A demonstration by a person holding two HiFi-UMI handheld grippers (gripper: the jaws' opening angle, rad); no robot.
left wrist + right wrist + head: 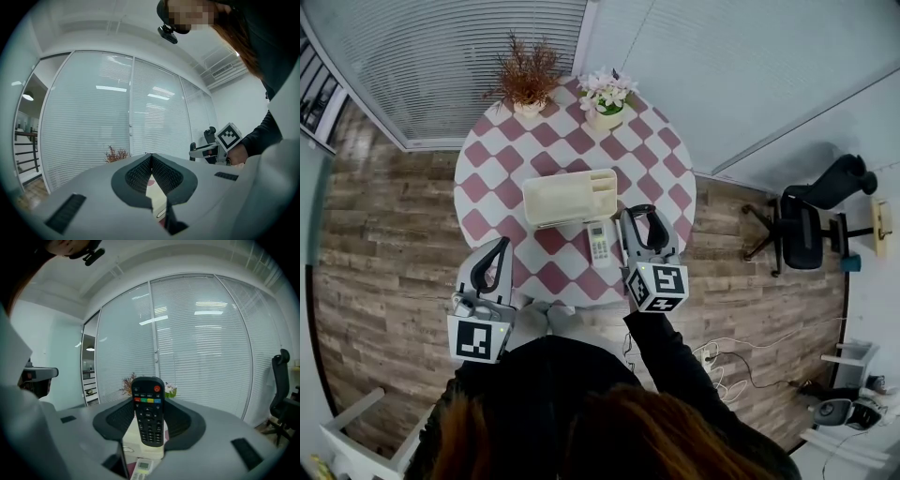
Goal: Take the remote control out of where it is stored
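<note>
The round table's red-and-white checked cloth (pixel 487 178) lies bare at 9 and 3 o'clock of the central cream plastic organiser box (pixel 567 197). At the box's 6 o'clock lies a slim white remote (pixel 599 243). Just beside it is the right gripper (pixel 637 217), clamped on a black remote control (pixel 149 416). A dried brown potted plant (pixel 528 89) and a white-flowered pot (pixel 606 103) crowd the 12 o'clock rim.

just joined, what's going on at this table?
A person stands over the round checkered table with a handheld gripper in each hand. The right gripper is closed on a black remote, held upright outside the cream organizer box. A white remote lies on the table beside the box. The left gripper is shut and empty, at the table's near edge.
</note>
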